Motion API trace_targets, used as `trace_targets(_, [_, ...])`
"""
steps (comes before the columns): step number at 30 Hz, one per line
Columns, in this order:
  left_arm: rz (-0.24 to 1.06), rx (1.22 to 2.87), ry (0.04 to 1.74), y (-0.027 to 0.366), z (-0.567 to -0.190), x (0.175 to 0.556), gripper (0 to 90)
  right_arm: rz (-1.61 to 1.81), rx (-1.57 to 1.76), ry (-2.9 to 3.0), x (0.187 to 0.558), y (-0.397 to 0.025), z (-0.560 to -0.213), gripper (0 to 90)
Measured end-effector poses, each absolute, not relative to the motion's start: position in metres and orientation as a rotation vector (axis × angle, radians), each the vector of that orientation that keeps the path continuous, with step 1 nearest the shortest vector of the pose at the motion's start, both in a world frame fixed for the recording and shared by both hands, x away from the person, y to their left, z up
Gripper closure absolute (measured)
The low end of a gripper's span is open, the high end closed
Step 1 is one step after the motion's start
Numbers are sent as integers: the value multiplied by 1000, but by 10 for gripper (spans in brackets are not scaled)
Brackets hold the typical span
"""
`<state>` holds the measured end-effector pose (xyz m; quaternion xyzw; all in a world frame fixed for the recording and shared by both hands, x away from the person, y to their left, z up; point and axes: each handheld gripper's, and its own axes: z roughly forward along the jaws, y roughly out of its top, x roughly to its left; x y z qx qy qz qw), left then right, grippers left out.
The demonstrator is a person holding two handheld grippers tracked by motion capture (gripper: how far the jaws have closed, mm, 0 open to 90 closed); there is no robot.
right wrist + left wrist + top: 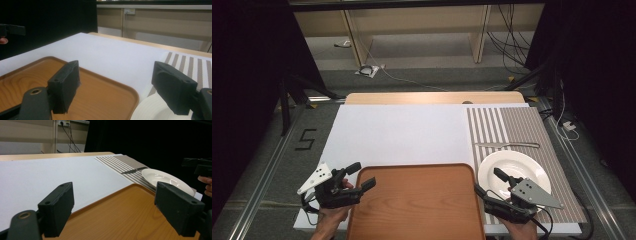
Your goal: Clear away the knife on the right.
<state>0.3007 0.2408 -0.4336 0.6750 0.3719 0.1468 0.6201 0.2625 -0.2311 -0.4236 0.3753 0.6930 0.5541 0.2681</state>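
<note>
Left gripper [360, 177]: 2 jaws spread wide, empty, straddling the wooden tray's [412, 210] left rim. Right gripper [488, 182], equally agape and empty, spans tray edge and white plate [532, 170]; a knife [507, 145] lies beyond on the striped placemat [532, 125].

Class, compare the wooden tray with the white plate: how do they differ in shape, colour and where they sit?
The tray is rectangular with rounded corners; the plate is round. The tray is brown woodgrain, the plate plain white. The tray rests on the white sheet, the plate on the striped placemat. Both are empty.
</note>
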Motion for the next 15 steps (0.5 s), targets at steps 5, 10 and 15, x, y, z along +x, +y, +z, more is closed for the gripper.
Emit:
trace_targets(5, [335,1548,854,241,-433,301,162,1493,1014,1867,263,-232,-424,237])
trace_targets(10, [331,1545,853,241,-433,300,161,1488,1018,1864,263,-234,-423,237])
trace_targets(15, [331,1547,851,241,-433,300,161,1465,1017,1869,264,-235,-423,238])
